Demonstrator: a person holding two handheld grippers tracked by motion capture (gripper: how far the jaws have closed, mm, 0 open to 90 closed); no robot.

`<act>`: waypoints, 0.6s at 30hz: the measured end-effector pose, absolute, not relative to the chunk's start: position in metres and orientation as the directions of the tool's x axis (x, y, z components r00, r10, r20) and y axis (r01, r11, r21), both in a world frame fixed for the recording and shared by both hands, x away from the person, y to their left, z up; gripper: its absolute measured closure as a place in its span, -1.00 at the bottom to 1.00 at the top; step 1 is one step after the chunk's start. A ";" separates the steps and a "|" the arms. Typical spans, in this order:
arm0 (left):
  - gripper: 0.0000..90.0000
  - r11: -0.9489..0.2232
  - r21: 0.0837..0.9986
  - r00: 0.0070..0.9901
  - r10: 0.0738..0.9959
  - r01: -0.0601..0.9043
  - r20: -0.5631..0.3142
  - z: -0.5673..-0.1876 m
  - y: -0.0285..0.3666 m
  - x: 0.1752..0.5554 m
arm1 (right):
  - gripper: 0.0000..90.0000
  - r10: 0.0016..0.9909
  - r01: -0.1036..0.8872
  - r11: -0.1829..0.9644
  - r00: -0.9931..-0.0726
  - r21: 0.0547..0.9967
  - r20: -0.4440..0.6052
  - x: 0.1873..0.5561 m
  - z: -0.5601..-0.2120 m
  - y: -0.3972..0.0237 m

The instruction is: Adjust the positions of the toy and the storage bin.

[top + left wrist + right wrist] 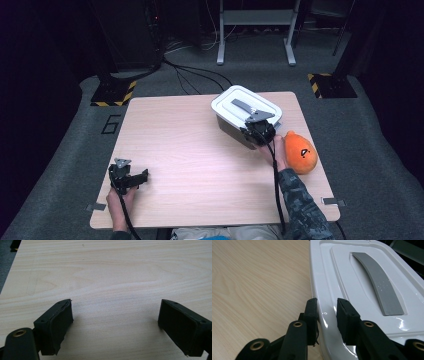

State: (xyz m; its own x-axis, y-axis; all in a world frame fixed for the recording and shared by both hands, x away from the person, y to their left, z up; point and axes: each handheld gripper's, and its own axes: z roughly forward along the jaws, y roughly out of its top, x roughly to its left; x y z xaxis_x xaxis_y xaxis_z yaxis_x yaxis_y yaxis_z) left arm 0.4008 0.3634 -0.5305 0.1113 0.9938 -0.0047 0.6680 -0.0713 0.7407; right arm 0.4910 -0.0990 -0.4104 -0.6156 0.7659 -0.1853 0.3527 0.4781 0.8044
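Jaws of the right gripper (326, 312) are pinched tight on the rim of the white lid (362, 290) at the container's near corner, one pad under the overhanging lip and one on top of it, a grip that looks meant for prising or lifting the lid rather than carrying the whole white storage box (245, 111); the grey handle strip (378, 282) running along the lid's middle is left untouched, probably because the edge gives better leverage for popping it free. That box sits at the far right part of the table, its lid apparently seated all round, so the opening seems only at its start. Just beside the right hand, on the table's right edge, lies an orange plush toy (300, 151), near enough to be the thing that might go inside once the lid is off. The left gripper (127, 176) waits well apart at the near left, jaws spread wide with nothing between them, over bare wood, likely parked to stay out of the way. Underneath is a pale wood-grain table (185, 150) with metal clips at its near corners, standing on grey carpet (65, 150), with black cables, hazard-striped stand bases and a white frame in the dim room beyond
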 end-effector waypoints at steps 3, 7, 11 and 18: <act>-0.73 -0.071 0.741 0.111 0.994 0.668 -0.005 -0.531 0.363 0.401 | 0.57 0.772 0.361 0.473 -0.609 0.804 -0.181 0.491 -0.410 -0.094; -0.73 -0.071 0.741 0.111 0.994 0.668 -0.005 -0.531 0.363 0.401 | 0.58 0.777 0.374 0.469 -0.606 0.800 -0.172 0.491 -0.409 -0.087; -0.73 -0.072 0.741 0.112 0.994 0.668 -0.005 -0.531 0.363 0.401 | 0.58 0.773 0.376 0.469 -0.613 0.799 -0.165 0.491 -0.408 -0.083; -0.73 -0.071 0.741 0.111 0.994 0.668 -0.005 -0.531 0.363 0.401 | 0.31 0.831 0.394 0.375 -0.545 0.839 -0.116 0.499 -0.400 -0.100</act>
State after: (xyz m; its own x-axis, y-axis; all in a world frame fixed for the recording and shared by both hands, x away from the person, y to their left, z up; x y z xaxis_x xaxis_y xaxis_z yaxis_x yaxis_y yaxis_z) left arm 0.4008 0.3634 -0.5305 0.1113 0.9938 -0.0049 0.6678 -0.0711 0.7409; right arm 0.4987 -0.0995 -0.4004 -0.5447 0.8306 -0.1160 0.3936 0.3753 0.8392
